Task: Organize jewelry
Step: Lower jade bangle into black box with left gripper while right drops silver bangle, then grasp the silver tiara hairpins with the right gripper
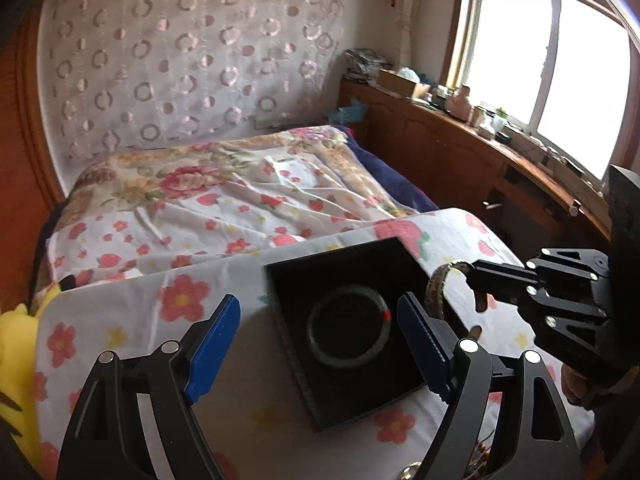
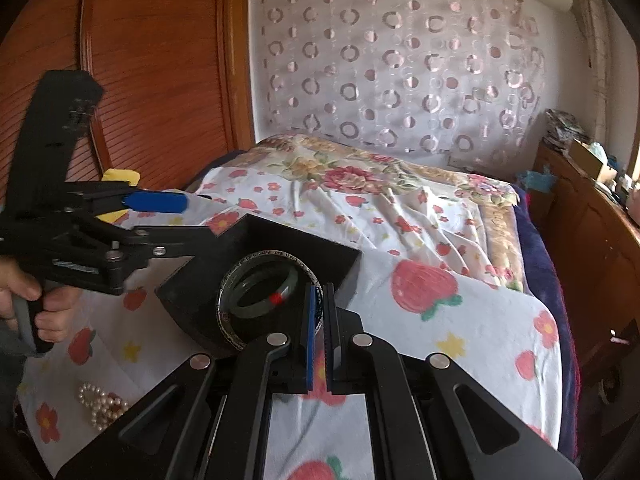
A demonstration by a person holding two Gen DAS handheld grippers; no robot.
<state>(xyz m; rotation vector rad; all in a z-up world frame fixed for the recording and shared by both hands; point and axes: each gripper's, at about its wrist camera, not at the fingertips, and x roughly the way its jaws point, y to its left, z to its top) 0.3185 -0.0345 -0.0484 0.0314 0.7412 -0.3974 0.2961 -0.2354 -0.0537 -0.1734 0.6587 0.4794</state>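
Observation:
A black square box lies on a floral cloth and holds a green jade bangle, also seen in the right wrist view. My right gripper is shut on a patterned bangle and holds it upright over the box. In the left wrist view that bangle hangs at the box's right edge from the right gripper. My left gripper is open and empty, its fingers either side of the box; it shows in the right wrist view at the box's left corner.
A pearl string lies on the cloth at the near left. A yellow plush sits at the left edge. The bed lies behind, and a wooden cabinet with clutter runs under the window.

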